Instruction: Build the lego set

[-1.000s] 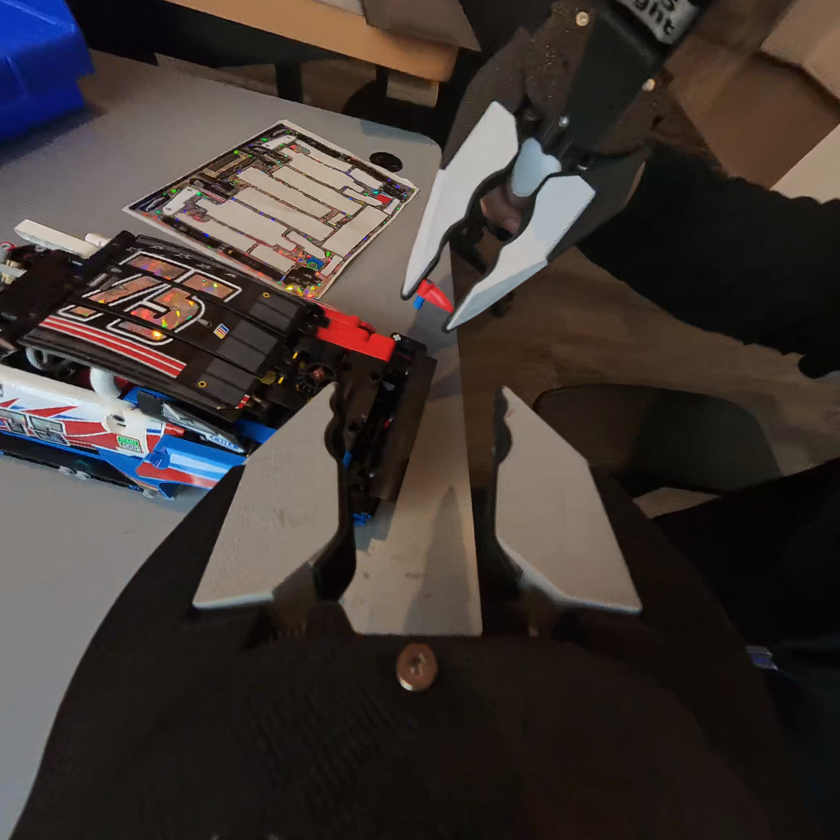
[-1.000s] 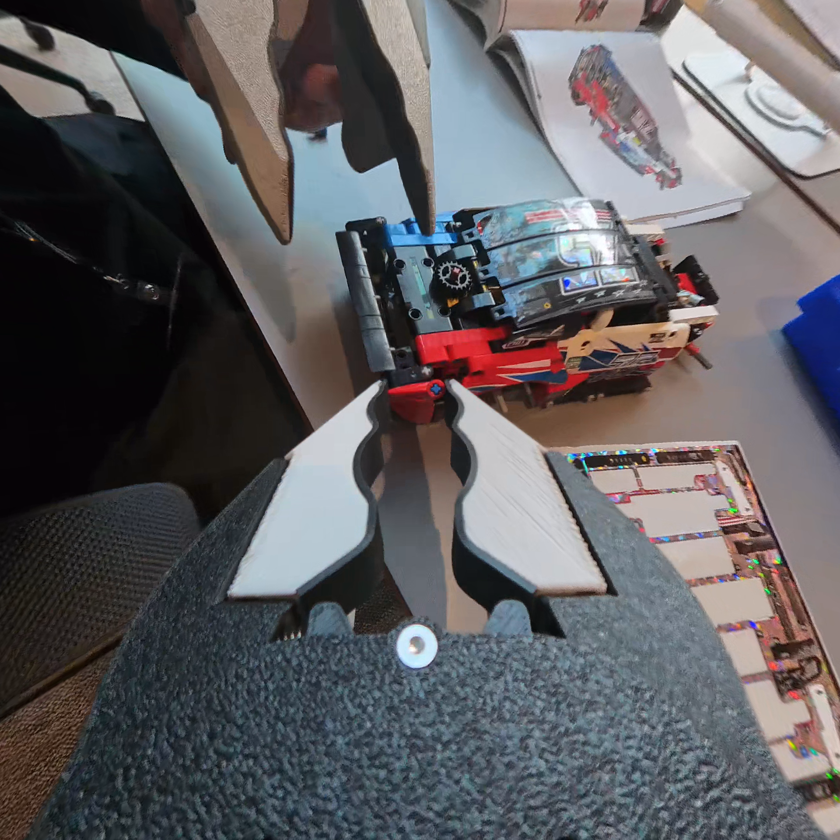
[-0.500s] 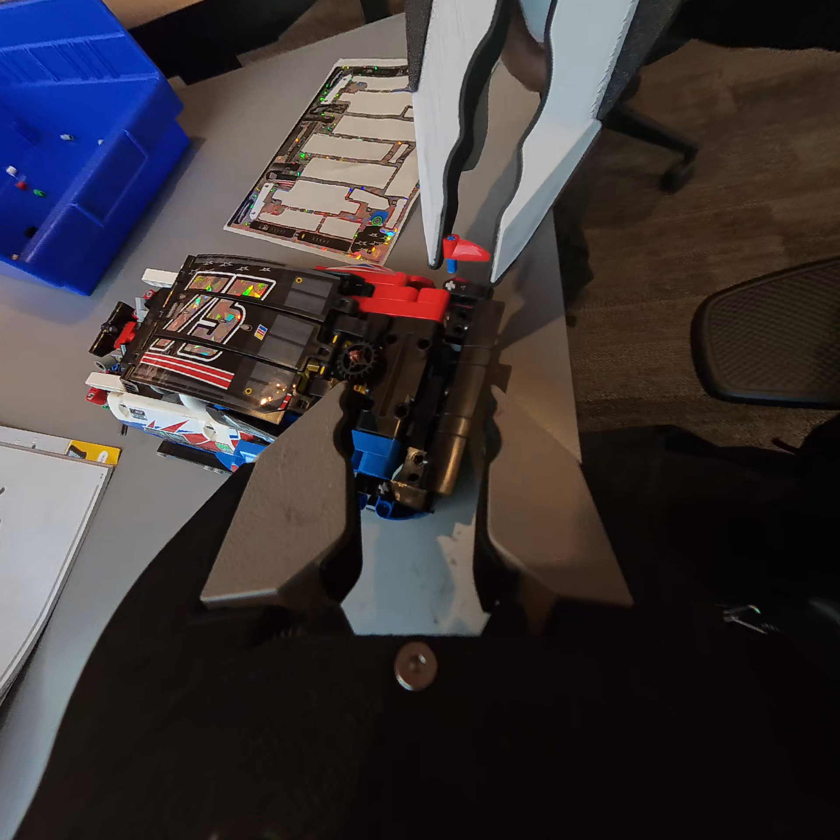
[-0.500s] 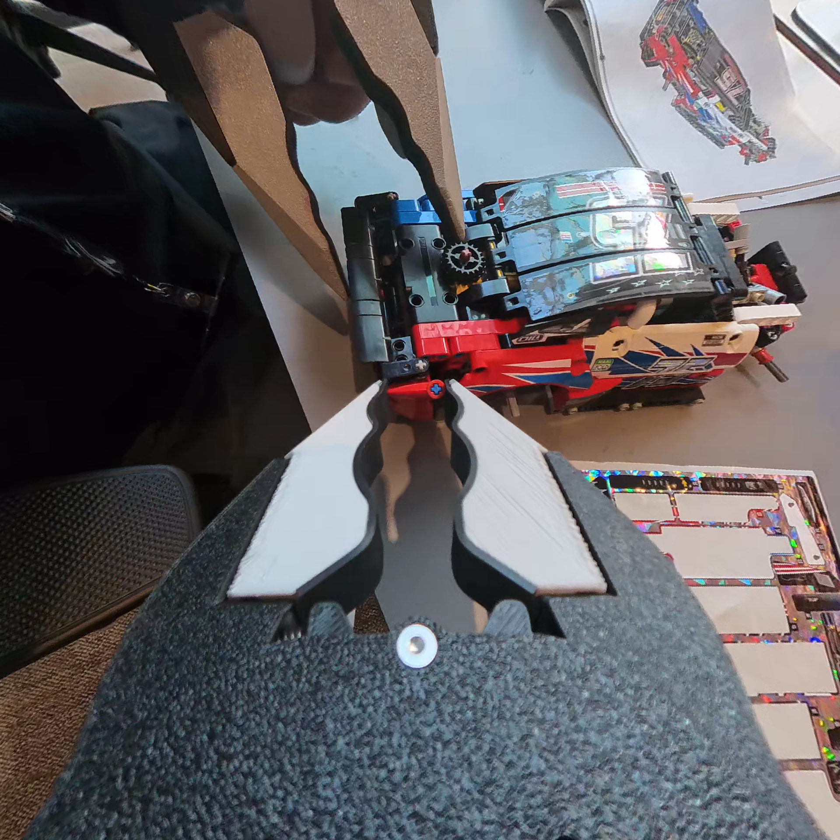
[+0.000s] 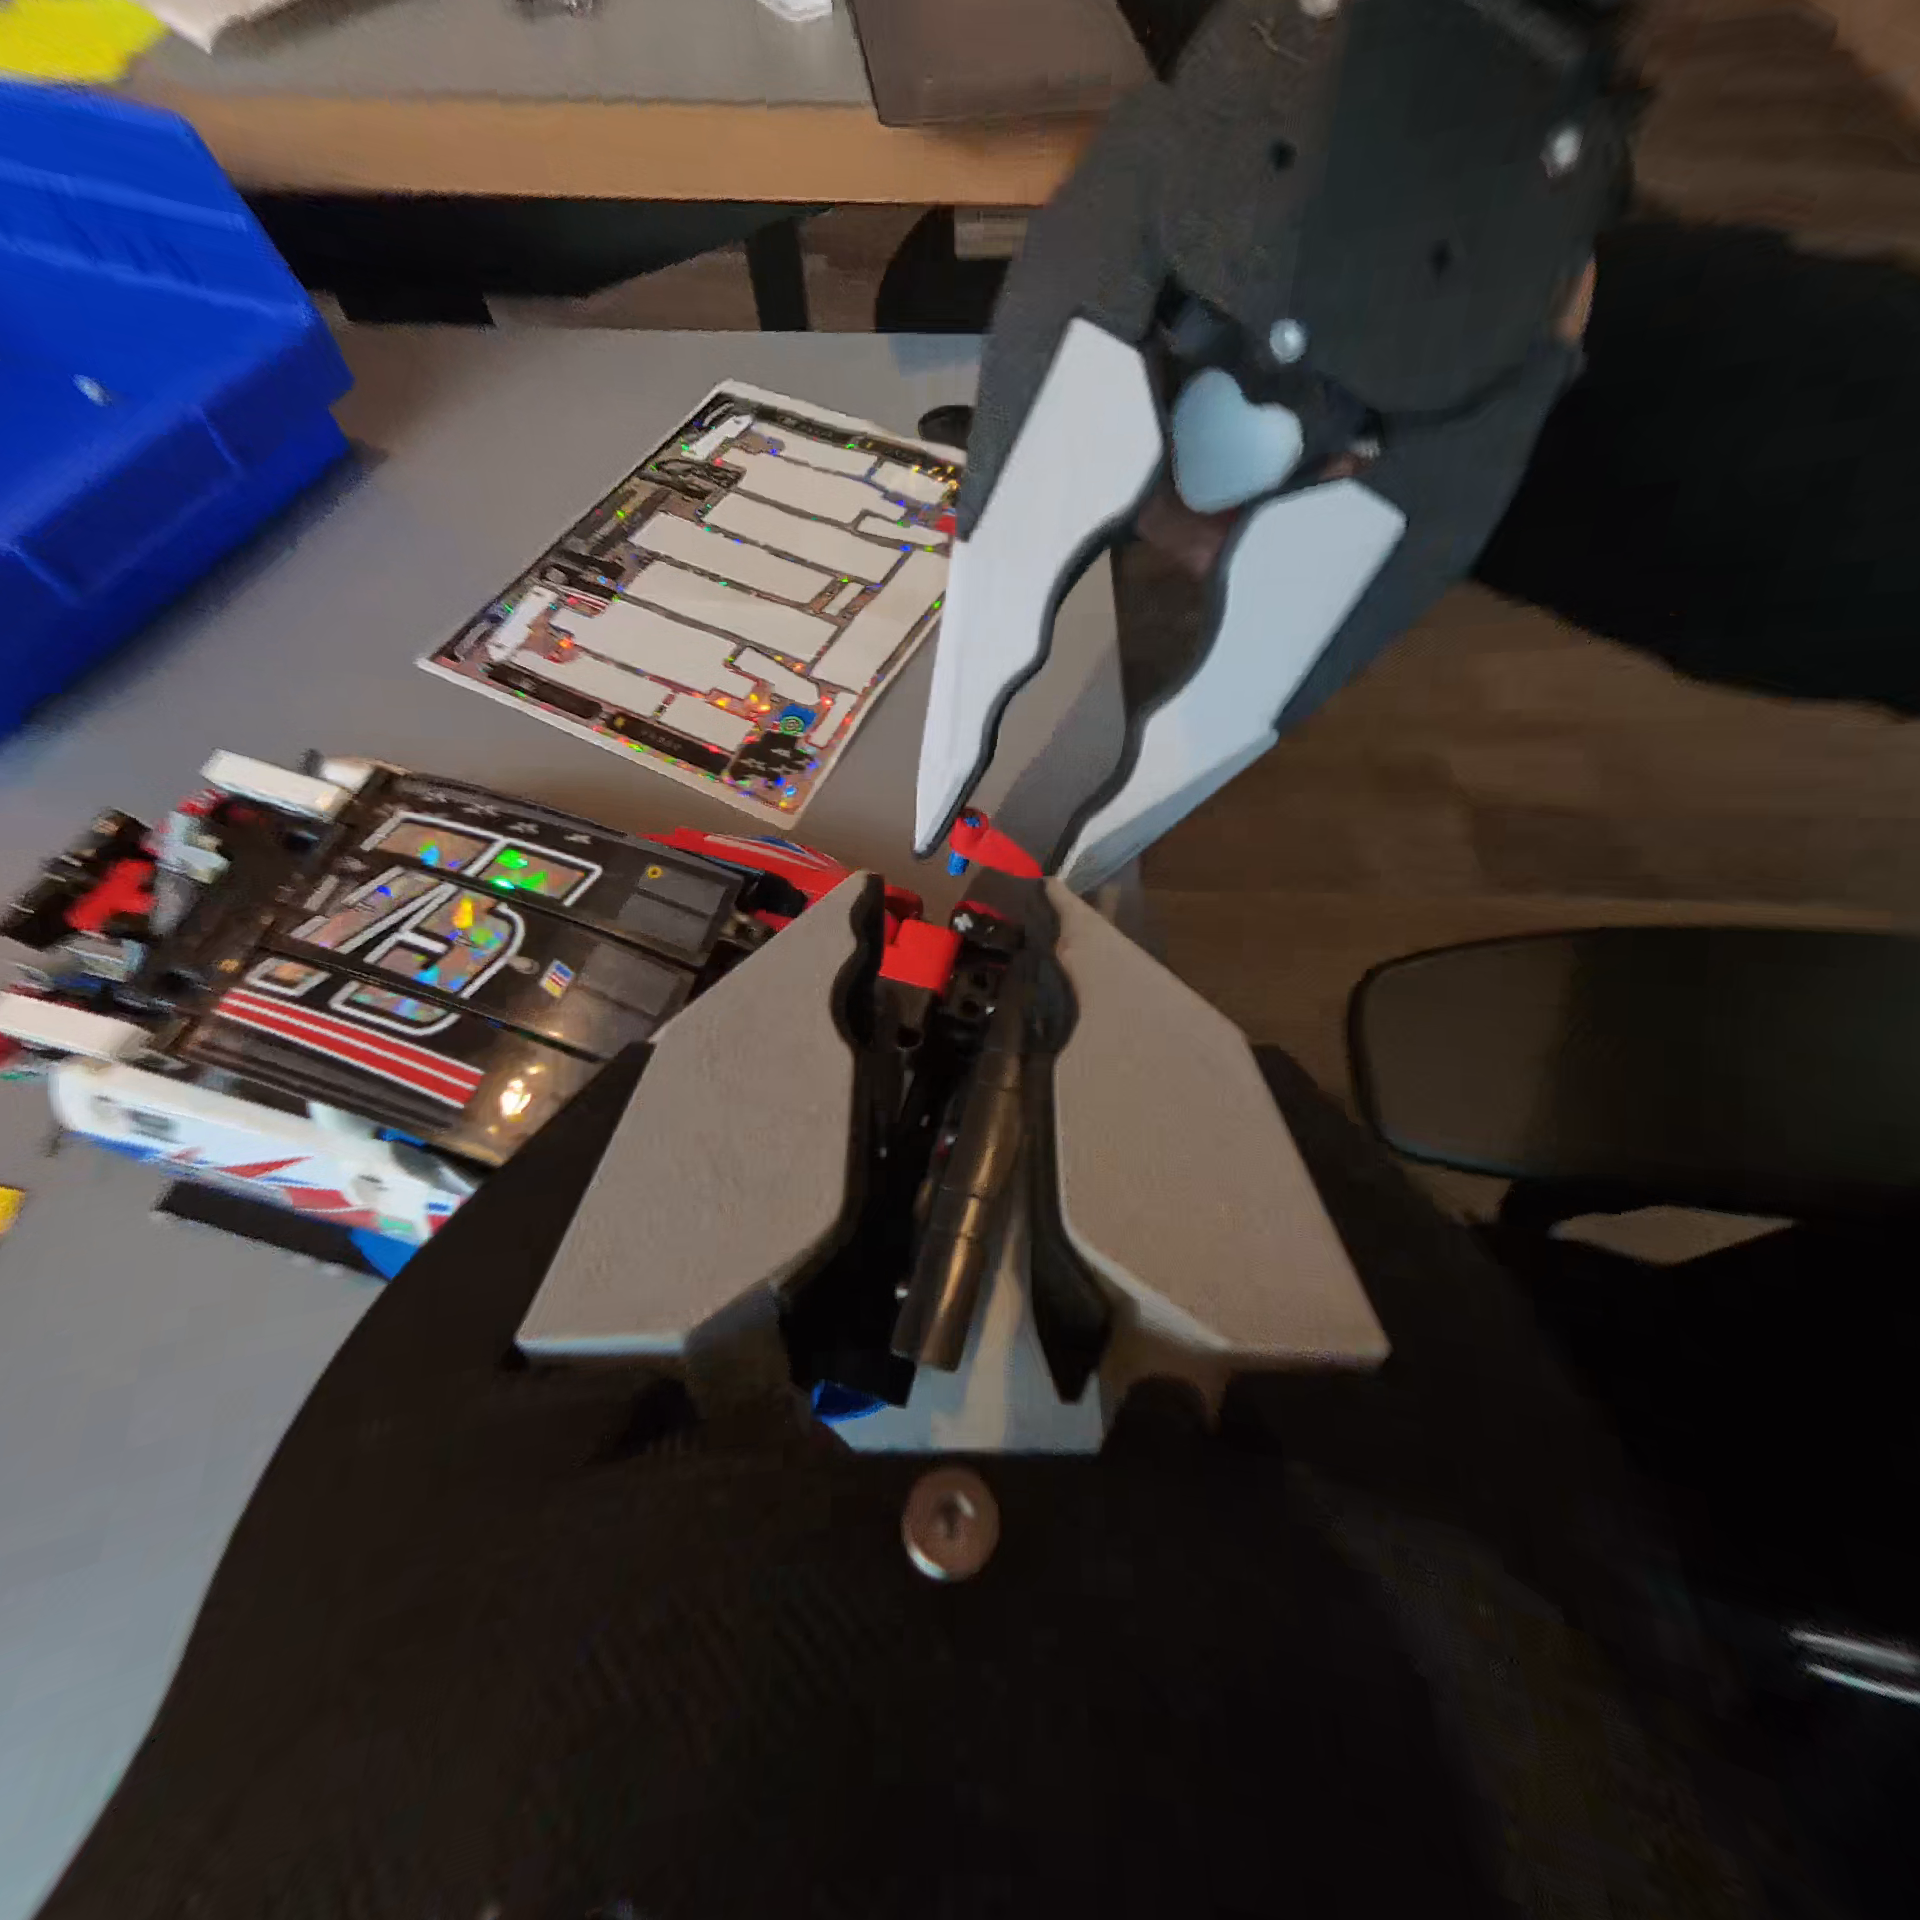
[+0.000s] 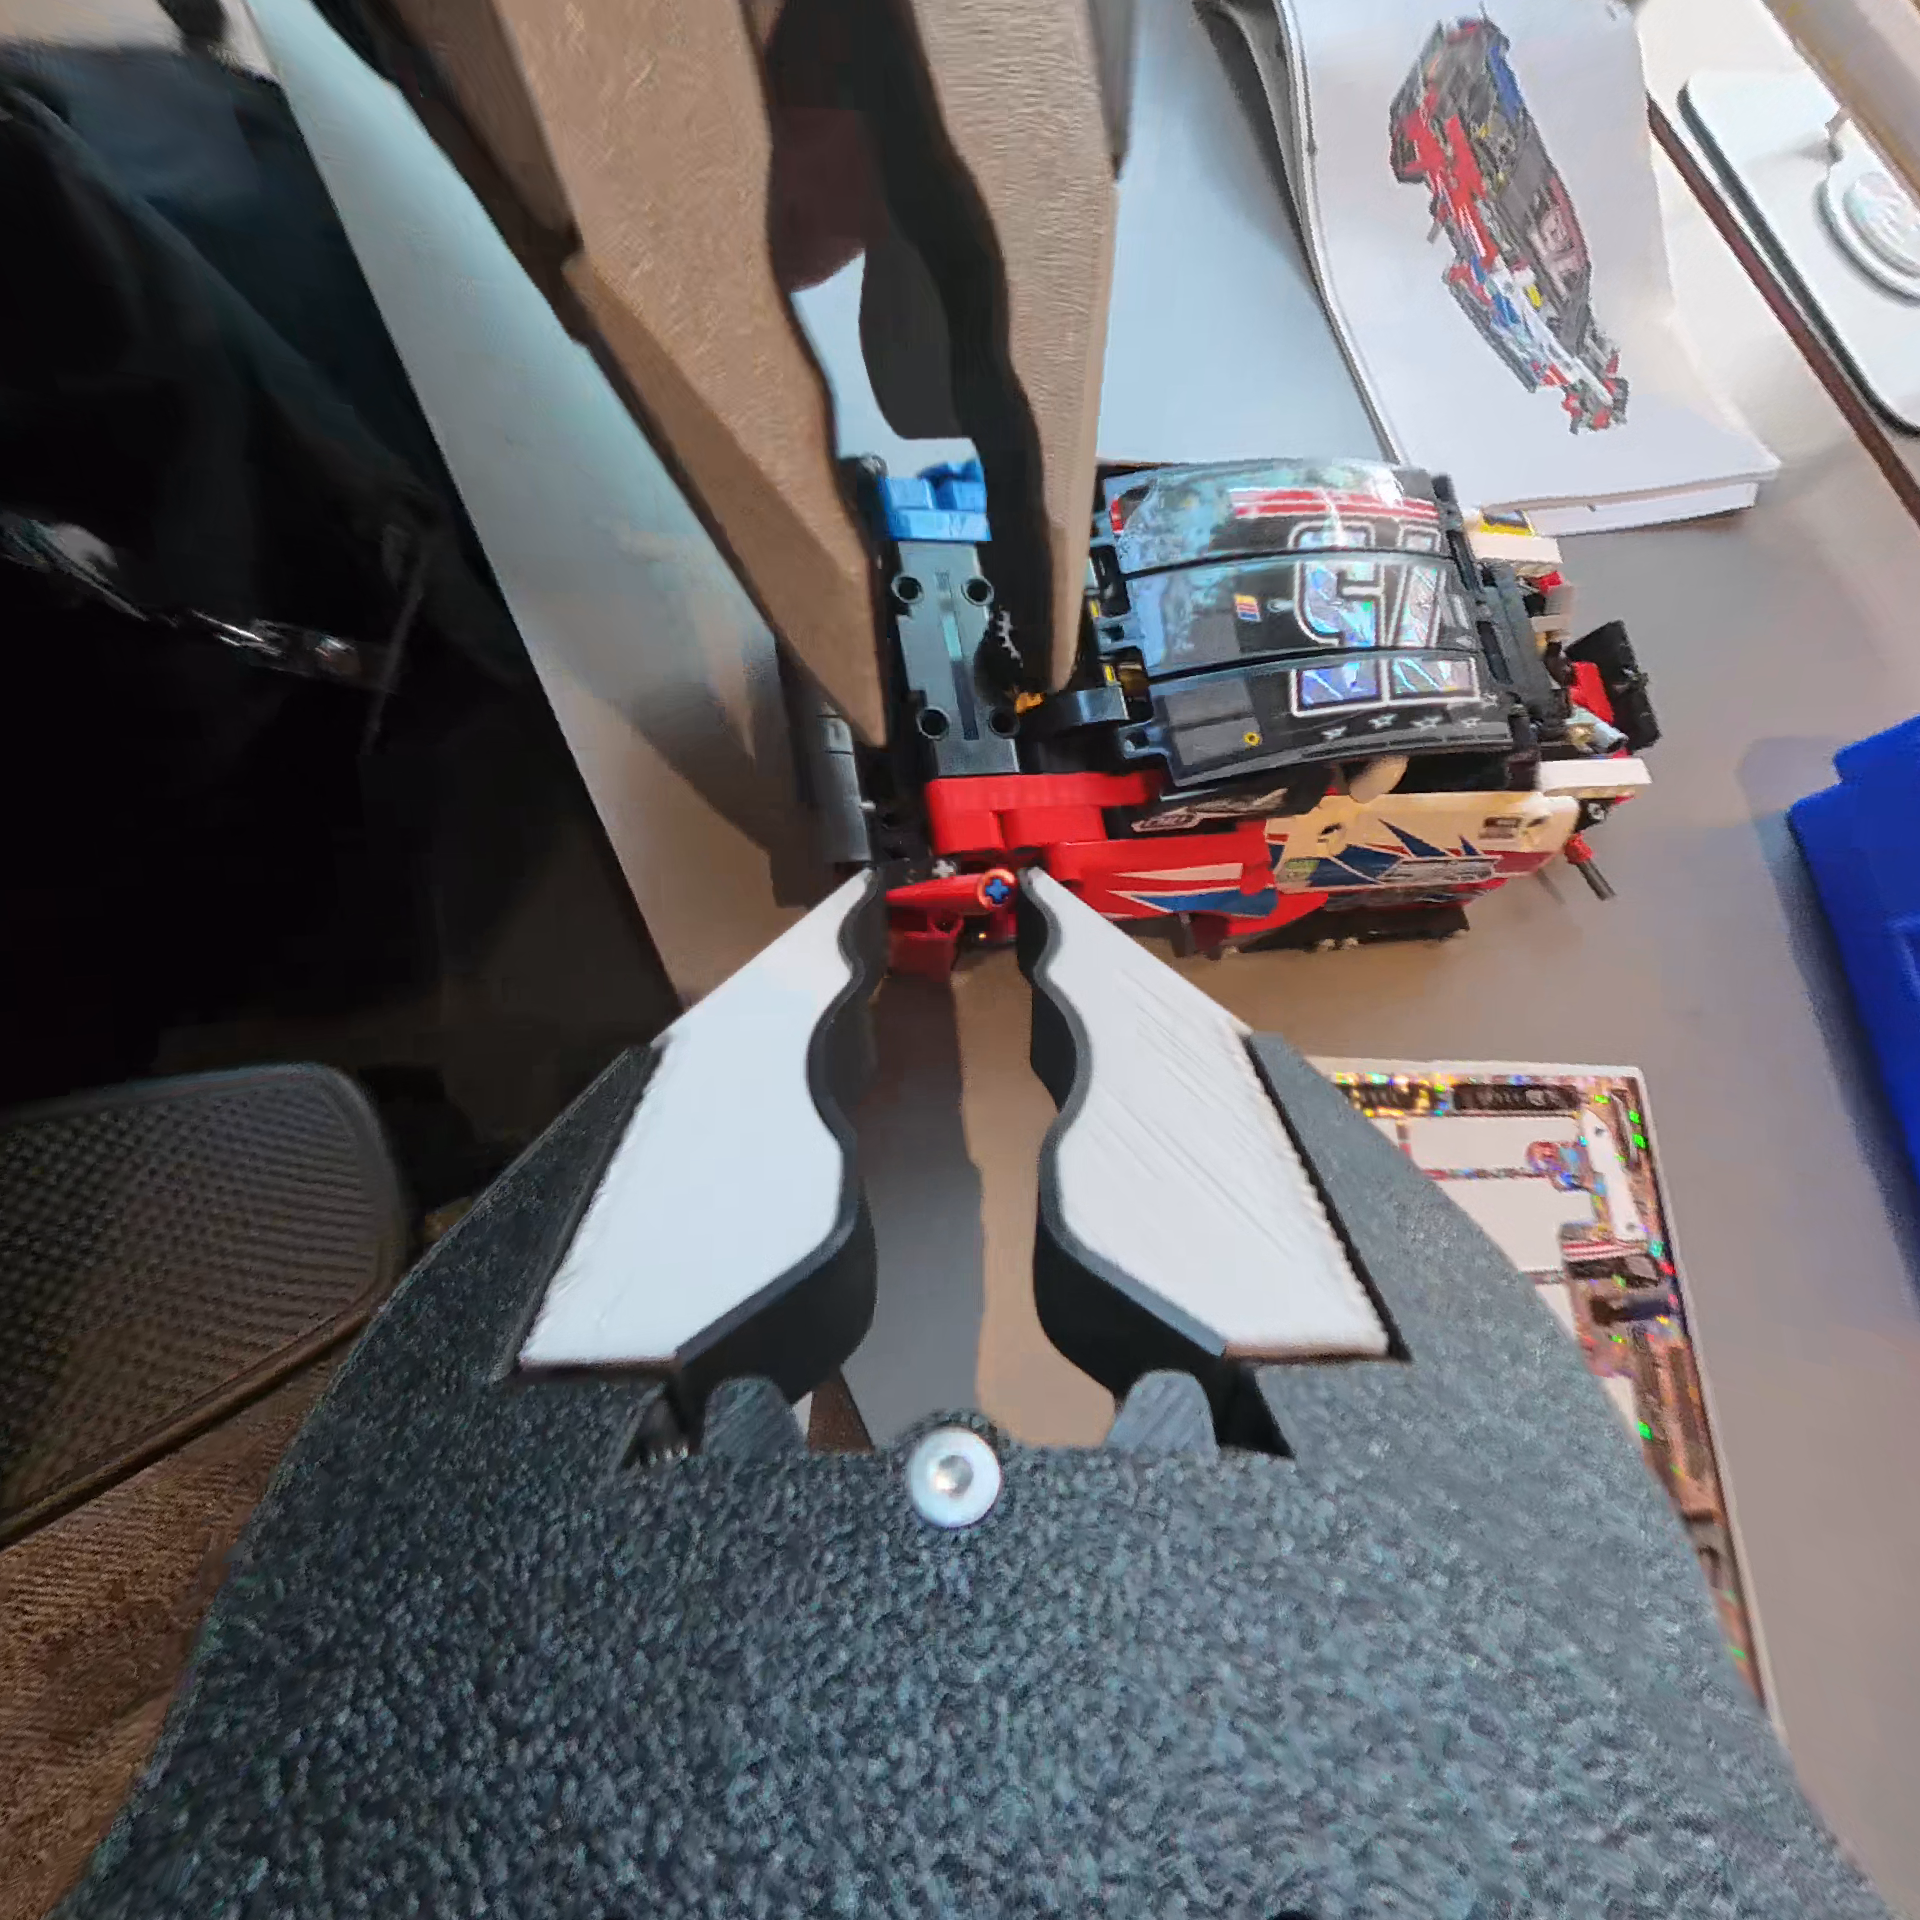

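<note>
The Lego race car (image 5: 416,935), black roof over red, white and blue sides, lies on the grey table (image 5: 468,436) with its rear at the table edge. My left gripper (image 5: 956,904) straddles the car's black rear section and is shut on it; it also shows from above in the right wrist view (image 6: 961,707). My right gripper (image 6: 948,885) is shut on a small red piece (image 6: 966,891) with a blue pin. It holds the piece against the car's (image 6: 1299,675) red rear corner. In the left wrist view the right gripper (image 5: 997,857) comes down from above with the red piece (image 5: 997,847).
A holographic sticker sheet (image 5: 717,613) lies beyond the car, also in the right wrist view (image 6: 1558,1195). A blue bin (image 5: 125,416) stands at the far left. An open instruction booklet (image 6: 1507,260) lies behind the car. A black office chair (image 5: 1610,1060) sits just off the table edge. My two grippers' fingertips are within a few centimetres of each other.
My left gripper has come down over the car's rear and closed on it. My right gripper has carried the red piece to the car's rear corner.
</note>
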{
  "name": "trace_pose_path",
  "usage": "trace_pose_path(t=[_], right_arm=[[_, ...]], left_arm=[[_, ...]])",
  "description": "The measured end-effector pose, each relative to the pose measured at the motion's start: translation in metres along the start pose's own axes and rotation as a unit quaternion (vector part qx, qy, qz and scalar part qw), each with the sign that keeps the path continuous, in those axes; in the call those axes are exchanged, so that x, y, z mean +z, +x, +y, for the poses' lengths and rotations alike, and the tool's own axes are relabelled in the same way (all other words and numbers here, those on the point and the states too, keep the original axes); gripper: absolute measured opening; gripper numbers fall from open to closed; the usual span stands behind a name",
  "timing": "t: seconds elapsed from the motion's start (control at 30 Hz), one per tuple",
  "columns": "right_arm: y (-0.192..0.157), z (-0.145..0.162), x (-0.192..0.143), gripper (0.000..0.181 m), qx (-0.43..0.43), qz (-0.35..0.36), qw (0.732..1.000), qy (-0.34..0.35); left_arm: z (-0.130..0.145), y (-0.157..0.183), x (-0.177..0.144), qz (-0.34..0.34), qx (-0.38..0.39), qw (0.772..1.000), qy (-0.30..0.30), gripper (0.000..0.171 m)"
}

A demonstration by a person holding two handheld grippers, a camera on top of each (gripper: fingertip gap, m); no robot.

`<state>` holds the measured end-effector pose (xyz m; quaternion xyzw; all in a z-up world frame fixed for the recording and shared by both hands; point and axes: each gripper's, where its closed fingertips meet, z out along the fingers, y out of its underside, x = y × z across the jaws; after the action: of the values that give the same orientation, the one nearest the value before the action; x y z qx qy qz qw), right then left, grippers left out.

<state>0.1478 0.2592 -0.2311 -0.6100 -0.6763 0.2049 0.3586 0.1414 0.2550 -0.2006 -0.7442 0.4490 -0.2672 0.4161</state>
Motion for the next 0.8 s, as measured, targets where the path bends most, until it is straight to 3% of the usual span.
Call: trace_pose_path(t=[0.13,0.3,0.4,0.57,0.8], right_arm=[[-0.009,0.0,0.004,0.023,-0.026,-0.004,0.999,-0.023],[-0.006,0.003,0.005,0.023,-0.021,-0.005,0.999,-0.038],[-0.001,-0.006,0.0,0.023,-0.011,0.015,1.0,-0.016],[0.011,-0.006,-0.009,0.023,-0.014,0.085,0.996,-0.03],[0.009,-0.002,-0.014,0.023,-0.053,0.151,0.985,-0.062]], left_arm=[[0.0,-0.008,0.0,0.037,-0.079,0.996,0.009,0.025],[0.003,-0.008,0.004,0.014,-0.039,0.999,-0.013,0.026],[0.004,0.002,0.013,0.011,-0.031,0.999,-0.033,0.023],[-0.004,0.004,0.019,0.022,-0.094,0.995,-0.009,0.015],[-0.012,0.011,0.021,0.076,-0.178,0.981,0.011,0.024]])
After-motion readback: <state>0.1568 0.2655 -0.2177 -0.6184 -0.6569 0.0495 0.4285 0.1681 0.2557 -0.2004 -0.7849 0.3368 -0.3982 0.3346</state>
